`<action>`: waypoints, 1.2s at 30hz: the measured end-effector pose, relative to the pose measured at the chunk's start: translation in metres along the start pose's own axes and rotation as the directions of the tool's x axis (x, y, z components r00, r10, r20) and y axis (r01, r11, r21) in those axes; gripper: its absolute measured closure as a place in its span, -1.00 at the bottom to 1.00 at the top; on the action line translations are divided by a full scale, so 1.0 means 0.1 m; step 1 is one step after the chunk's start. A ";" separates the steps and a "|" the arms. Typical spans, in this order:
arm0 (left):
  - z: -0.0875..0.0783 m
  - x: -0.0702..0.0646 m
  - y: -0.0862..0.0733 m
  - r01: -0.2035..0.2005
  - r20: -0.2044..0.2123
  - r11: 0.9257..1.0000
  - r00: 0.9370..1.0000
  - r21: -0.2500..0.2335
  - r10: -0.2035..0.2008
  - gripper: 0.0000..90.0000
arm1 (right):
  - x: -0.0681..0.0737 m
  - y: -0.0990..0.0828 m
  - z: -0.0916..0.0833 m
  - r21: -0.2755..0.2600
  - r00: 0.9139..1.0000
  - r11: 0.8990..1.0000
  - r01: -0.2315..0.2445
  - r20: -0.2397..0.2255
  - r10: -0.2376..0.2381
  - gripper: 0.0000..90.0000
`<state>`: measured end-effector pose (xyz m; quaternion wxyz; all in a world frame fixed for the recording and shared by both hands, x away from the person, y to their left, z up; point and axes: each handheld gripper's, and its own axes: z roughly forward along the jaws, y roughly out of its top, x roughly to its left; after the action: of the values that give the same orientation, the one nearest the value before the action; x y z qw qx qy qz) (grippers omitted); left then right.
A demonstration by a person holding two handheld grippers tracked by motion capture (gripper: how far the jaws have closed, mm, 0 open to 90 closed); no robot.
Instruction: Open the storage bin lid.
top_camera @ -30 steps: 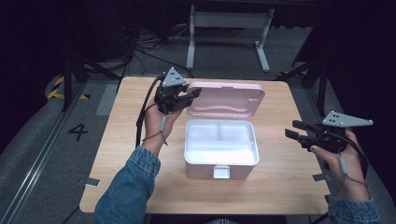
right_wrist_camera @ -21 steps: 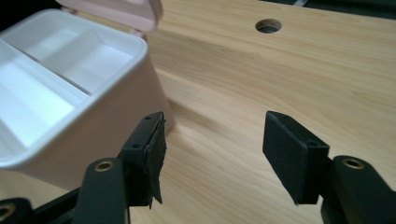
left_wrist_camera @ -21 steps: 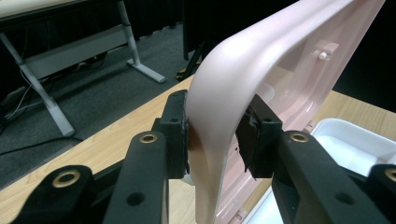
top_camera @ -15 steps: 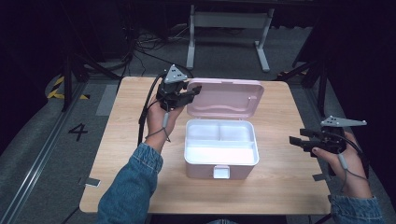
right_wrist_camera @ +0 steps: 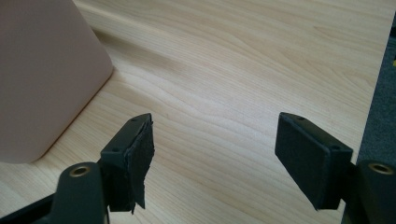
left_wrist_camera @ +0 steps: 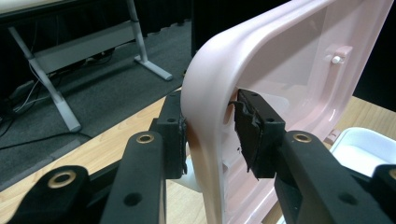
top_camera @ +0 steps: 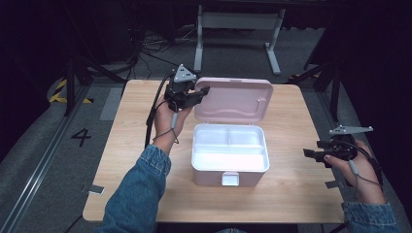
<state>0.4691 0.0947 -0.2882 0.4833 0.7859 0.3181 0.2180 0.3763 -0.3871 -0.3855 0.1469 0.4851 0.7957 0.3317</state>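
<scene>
Since the earlier frame the right tongs [top_camera: 312, 154] are sitting lower and nearer the person, now hovering over the right edge of the tabletop [top_camera: 126, 160], while the left tongs [top_camera: 200, 91] are remaining at the lid's corner much as before. At present the pink box [top_camera: 230, 171] is sitting in the middle of the tabletop with its lid [top_camera: 238, 99] standing open and tilted back behind it, the white tray [top_camera: 228, 145] inside lying exposed with its compartments. In the left gripper view the left tongs [left_wrist_camera: 210, 128] are gripping the lid's [left_wrist_camera: 280, 74] rounded edge, one pad pressing on the outer face and the other on the inner face, so they are narrow and clamped on the plastic. The person's left hand [top_camera: 171, 121] is reaching from a denim sleeve [top_camera: 141, 189] up the left side of the box. In the right gripper view the right tongs [right_wrist_camera: 215, 135] are gaping wide, holding nothing, above bare wood, with the box's pink wall [right_wrist_camera: 42, 70] standing off to their left, apart from the pads.
</scene>
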 end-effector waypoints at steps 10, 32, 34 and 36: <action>0.10 0.08 0.02 0.022 -0.007 0.999 1.000 0.025 -0.022 0.42 | 0.00 -0.02 0.04 0.022 1.000 1.000 -0.002 0.009 0.002 -0.36; 0.34 0.28 -0.01 0.108 -0.013 0.993 0.994 0.052 -0.108 0.41 | 0.03 -0.01 0.12 0.045 1.000 0.999 0.029 0.005 -0.029 -0.37; 0.37 0.30 -0.02 0.117 -0.013 0.992 0.993 0.057 -0.116 0.40 | 0.03 0.00 0.13 0.047 1.000 0.998 0.029 0.002 -0.030 -0.37; 0.41 0.33 -0.04 0.129 -0.005 0.990 0.992 0.057 -0.129 0.40 | 0.03 0.00 0.14 0.050 1.000 0.998 0.030 0.001 -0.030 -0.38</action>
<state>0.5177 0.0942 -0.3087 0.4737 0.7770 0.3746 0.1775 0.3827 -0.3789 -0.3960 0.1403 0.4770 0.8108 0.3088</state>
